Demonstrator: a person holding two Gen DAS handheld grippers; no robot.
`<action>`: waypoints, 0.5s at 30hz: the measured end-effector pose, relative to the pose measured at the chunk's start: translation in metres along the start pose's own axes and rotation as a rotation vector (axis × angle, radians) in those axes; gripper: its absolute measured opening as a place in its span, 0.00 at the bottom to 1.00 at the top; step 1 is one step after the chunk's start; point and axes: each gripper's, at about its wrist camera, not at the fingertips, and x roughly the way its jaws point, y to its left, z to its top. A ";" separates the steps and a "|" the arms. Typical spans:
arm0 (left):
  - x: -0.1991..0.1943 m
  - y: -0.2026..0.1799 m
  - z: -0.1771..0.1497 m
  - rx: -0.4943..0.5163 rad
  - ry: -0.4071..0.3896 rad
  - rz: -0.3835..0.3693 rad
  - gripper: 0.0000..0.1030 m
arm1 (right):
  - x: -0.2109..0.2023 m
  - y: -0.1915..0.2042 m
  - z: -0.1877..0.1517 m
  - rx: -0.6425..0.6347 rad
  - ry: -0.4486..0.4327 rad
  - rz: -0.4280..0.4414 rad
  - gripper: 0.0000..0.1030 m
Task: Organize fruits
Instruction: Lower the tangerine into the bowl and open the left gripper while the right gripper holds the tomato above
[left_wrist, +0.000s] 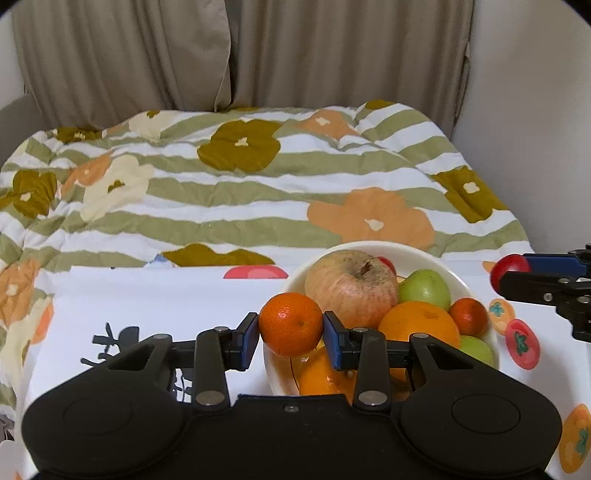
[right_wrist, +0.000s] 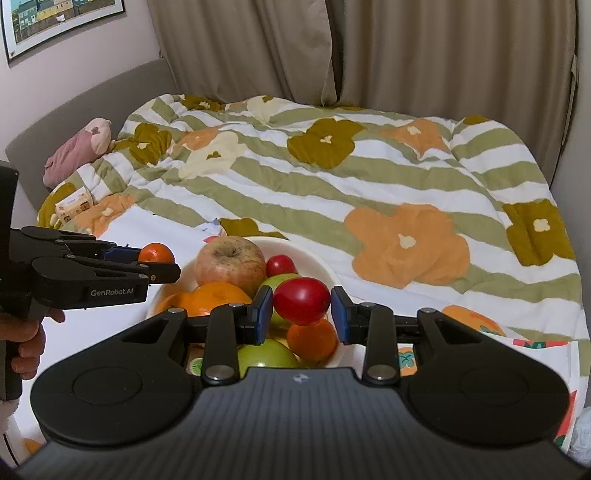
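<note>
Left hand-held gripper clamps mandarin beside bowl; right hand-held gripper clamps red fruit, long axis sideways, both angled downward.

Bowl on table, before quilt. Inside: apple at back, orange before it. Mandarin between left gripper pads, left of bowl. Tomato between right gripper pads, above bowl.

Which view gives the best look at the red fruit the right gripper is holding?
The right wrist view: the red fruit sits centred between the right gripper pads, whole and in focus above the bowl. The left wrist view shows it only at the right edge, small and partly hidden by the gripper fingers.
</note>
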 end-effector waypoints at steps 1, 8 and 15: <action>0.004 0.000 0.000 -0.002 0.007 0.002 0.40 | 0.002 -0.002 -0.001 0.002 0.003 0.002 0.48; 0.010 0.000 0.001 -0.020 0.020 -0.003 0.63 | 0.009 -0.014 -0.002 0.001 0.014 0.006 0.48; -0.014 0.001 0.003 -0.012 -0.033 0.021 0.87 | 0.010 -0.022 0.001 0.003 0.011 0.004 0.48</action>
